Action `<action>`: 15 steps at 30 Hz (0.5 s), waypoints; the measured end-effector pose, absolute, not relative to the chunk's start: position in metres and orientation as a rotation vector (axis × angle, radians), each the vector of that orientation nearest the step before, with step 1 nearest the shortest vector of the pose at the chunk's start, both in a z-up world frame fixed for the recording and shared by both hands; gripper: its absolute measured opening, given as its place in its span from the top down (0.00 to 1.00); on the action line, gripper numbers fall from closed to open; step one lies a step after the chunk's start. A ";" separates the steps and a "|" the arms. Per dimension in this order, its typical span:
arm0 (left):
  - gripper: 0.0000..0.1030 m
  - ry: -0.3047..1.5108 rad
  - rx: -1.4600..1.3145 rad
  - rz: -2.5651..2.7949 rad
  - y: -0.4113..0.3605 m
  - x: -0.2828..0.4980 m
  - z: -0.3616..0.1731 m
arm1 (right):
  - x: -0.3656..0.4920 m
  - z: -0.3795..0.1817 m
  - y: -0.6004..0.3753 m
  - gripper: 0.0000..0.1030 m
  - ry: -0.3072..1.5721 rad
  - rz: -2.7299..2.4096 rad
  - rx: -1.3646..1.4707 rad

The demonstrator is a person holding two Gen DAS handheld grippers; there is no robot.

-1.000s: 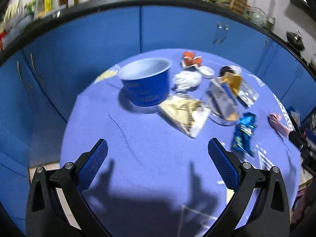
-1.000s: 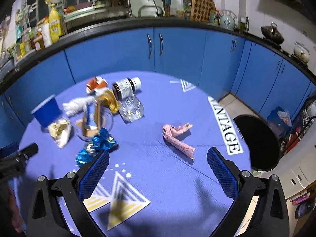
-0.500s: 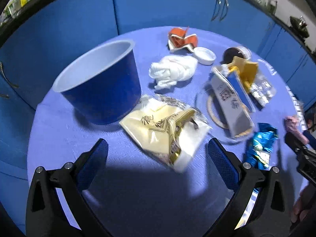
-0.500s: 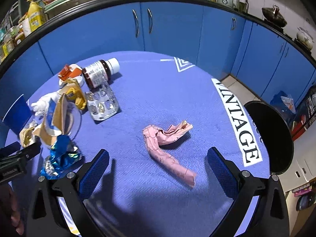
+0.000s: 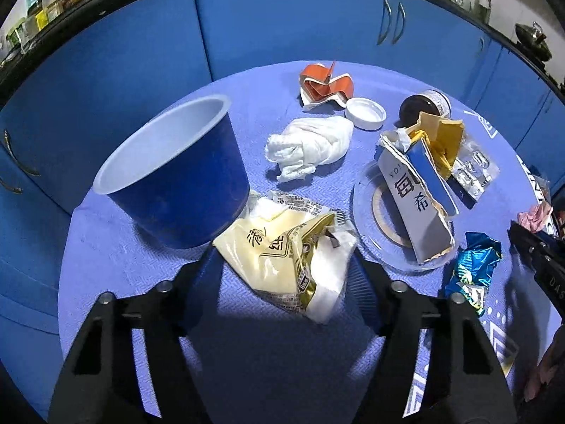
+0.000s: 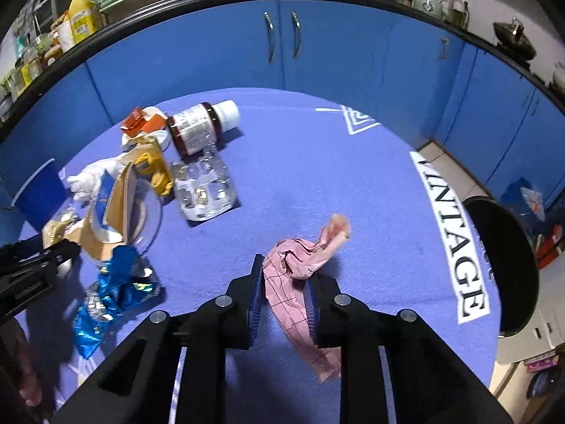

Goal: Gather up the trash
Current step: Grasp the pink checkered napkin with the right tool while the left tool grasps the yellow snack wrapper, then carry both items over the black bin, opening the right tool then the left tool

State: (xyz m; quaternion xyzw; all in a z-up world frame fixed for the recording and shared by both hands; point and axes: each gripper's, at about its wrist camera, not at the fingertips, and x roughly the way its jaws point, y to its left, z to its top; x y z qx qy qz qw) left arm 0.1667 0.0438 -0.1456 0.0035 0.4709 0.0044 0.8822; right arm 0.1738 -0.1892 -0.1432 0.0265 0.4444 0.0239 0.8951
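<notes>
Down at 6 o'clock on the table (image 6: 317, 162), both jaws went from wide to closing: left gripper (image 5: 287, 275) around the yellow wrapper (image 5: 279, 251), right gripper (image 6: 284, 293) pinching the pink paper (image 6: 300, 261). Bin (image 6: 501, 265) waits at 3 o'clock, so both grabs look nearly set.

On the round table (image 6: 317, 162): one blue cup (image 5: 176, 176), one white tissue wad (image 5: 310, 148), one brown pill bottle (image 6: 197, 127), one loose white cap (image 5: 365, 113), one blister pack (image 6: 204, 190), one clear plate (image 5: 367, 212), one torn carton (image 5: 416, 198) (on that plate). Wrappers: one cream (image 5: 282, 251), one blue foil (image 6: 113, 289), one pink (image 6: 300, 265), one orange (image 5: 325, 84), one yellow (image 6: 152, 166).
</notes>
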 end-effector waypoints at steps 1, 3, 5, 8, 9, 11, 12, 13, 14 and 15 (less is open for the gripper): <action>0.44 0.976 0.006 0.011 0.039 0.165 -0.143 | 0.173 -0.143 -0.189 0.81 0.921 0.053 0.057; 0.53 0.965 0.006 0.004 0.038 0.162 -0.138 | 0.168 -0.141 -0.190 0.82 0.915 0.063 0.072; 0.55 0.960 0.005 -0.005 0.037 0.158 -0.133 | 0.163 -0.137 -0.191 0.82 0.906 0.066 0.077; 0.57 0.952 -0.006 -0.009 0.039 0.152 -0.125 | 0.156 -0.127 -0.191 0.82 0.885 0.069 0.074; 0.58 0.943 -0.006 -0.008 0.038 0.149 -0.122 | 0.154 -0.125 -0.191 0.82 0.880 0.070 0.075; 0.59 0.926 -0.008 -0.015 0.038 0.145 -0.116 | 0.149 -0.117 -0.193 0.82 0.864 0.075 0.081; 0.59 0.910 -0.007 -0.017 0.037 0.140 -0.110 | 0.147 -0.114 -0.194 0.82 0.858 0.075 0.082; 0.60 0.901 -0.008 -0.021 0.029 0.140 -0.111 | 0.143 -0.111 -0.195 0.82 0.851 0.075 0.085; 0.60 0.892 -0.010 -0.029 0.027 0.138 -0.107 | 0.140 -0.108 -0.198 0.82 0.842 0.077 0.090; 0.60 0.880 -0.014 -0.041 0.025 0.133 -0.101 | 0.136 -0.105 -0.200 0.82 0.836 0.077 0.094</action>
